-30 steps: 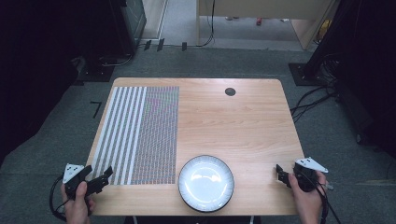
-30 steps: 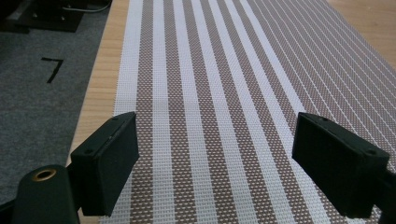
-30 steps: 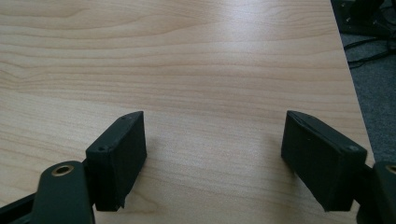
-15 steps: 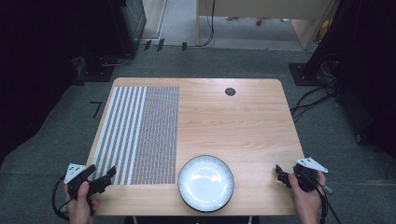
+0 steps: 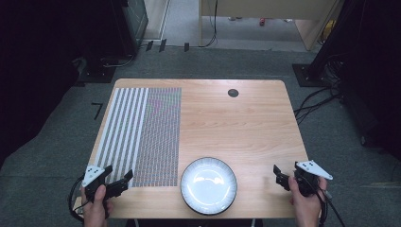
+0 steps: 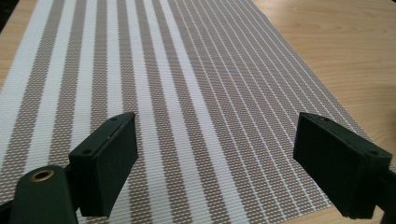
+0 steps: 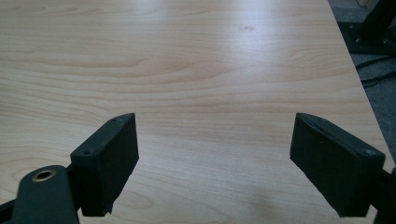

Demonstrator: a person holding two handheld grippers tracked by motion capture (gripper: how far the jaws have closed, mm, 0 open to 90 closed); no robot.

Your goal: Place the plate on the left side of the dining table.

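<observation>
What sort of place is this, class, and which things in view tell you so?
Probably a lab or recording room: a light wooden table on grey carpet, black equipment stands with trailing black cables, and a staged striped woven placemat and white round plate.

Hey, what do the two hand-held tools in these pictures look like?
Both are black. The left tool and the right tool each carry a light grey three-cornered plate on top and trail a black cable. Their jaws end in flat, blocky black pads, and a brass-coloured ring sits near the base.
</observation>
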